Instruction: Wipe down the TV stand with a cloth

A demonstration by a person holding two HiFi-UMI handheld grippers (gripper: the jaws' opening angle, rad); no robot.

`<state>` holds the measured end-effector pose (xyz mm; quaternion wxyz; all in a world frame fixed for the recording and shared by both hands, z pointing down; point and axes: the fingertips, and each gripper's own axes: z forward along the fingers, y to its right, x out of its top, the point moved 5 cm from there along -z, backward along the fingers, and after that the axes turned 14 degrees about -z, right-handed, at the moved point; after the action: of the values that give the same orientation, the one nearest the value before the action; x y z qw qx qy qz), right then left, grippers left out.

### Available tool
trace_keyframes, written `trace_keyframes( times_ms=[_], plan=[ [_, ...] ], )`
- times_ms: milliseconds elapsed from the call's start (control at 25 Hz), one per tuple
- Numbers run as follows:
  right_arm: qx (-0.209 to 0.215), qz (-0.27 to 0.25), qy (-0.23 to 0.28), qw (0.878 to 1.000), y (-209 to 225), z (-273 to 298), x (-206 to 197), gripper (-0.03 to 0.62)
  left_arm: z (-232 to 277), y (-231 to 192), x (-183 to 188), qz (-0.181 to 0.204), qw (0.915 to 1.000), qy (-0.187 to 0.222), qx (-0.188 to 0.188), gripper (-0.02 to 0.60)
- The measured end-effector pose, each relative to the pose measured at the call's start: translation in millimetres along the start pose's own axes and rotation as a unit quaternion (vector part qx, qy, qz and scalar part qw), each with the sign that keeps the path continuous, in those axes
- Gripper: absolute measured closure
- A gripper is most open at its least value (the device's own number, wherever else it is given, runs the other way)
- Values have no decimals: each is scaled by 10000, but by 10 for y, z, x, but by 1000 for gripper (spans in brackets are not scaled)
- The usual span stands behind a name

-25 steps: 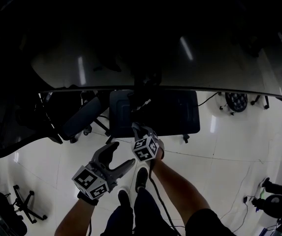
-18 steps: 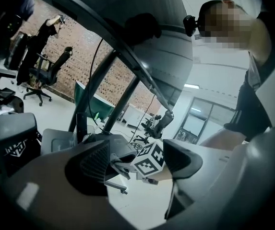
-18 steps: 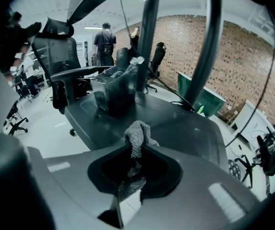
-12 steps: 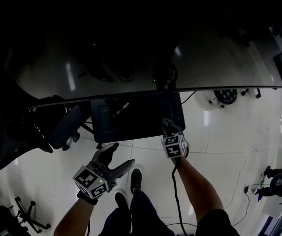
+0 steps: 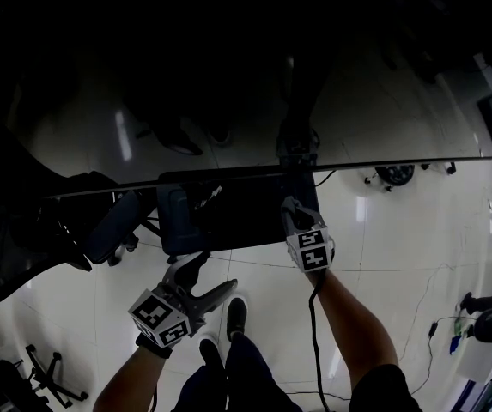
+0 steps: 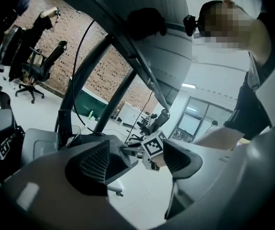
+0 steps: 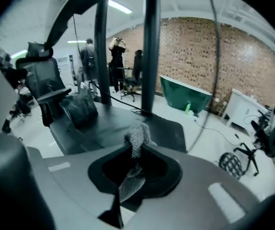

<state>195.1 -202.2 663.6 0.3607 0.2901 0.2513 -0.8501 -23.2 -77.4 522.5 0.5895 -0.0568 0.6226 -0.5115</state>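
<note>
Left gripper (image 5: 215, 271): I hold it open, empty.
Right gripper (image 5: 290, 212): jaws just closing, pinching the cloth (image 7: 137, 136) above the stand's (image 5: 228, 211) right end.

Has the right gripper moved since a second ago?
Yes. In the head view the right gripper, shut on the cloth, has gone rightward from the middle of the TV stand base front edge to its right corner.

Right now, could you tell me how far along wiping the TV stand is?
Done: the cloth is picked up, the right hand-held gripper having just tightened on it. In hand: it is held at the front edge of the TV stand. Remaining: the wiping itself; no wiped patch shows. The left hand-held gripper is open, empty.
</note>
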Motion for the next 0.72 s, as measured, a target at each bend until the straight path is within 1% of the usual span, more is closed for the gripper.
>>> trace_keyframes(
  times_ms=[80,160,280,440,560,640,720],
  plan=[
    [466,-130,273,9985,-248,193,351,546,-15,-19,12,-17,10000,43,-19,206],
    [777,-155,357,9962,-440,424,619,546,-33,-34,35,-30,10000,85,-8,206],
    [1028,-234,421,9935,-622,762,937,546,-73,-65,113,-37,9998,182,53,206],
    [1294,-703,283,9887,-842,1092,1214,546,-115,-126,201,-29,9995,274,128,207],
    [1334,-829,59,9876,-905,1247,1226,546,-122,-157,215,-25,9995,271,160,207],
    [1249,-895,-77,9881,-870,1276,1166,546,-108,-166,210,-32,9995,257,161,206],
    [1121,-1038,-40,9883,-790,1256,1116,548,-89,-166,195,-34,9996,232,149,207]
  ],
)
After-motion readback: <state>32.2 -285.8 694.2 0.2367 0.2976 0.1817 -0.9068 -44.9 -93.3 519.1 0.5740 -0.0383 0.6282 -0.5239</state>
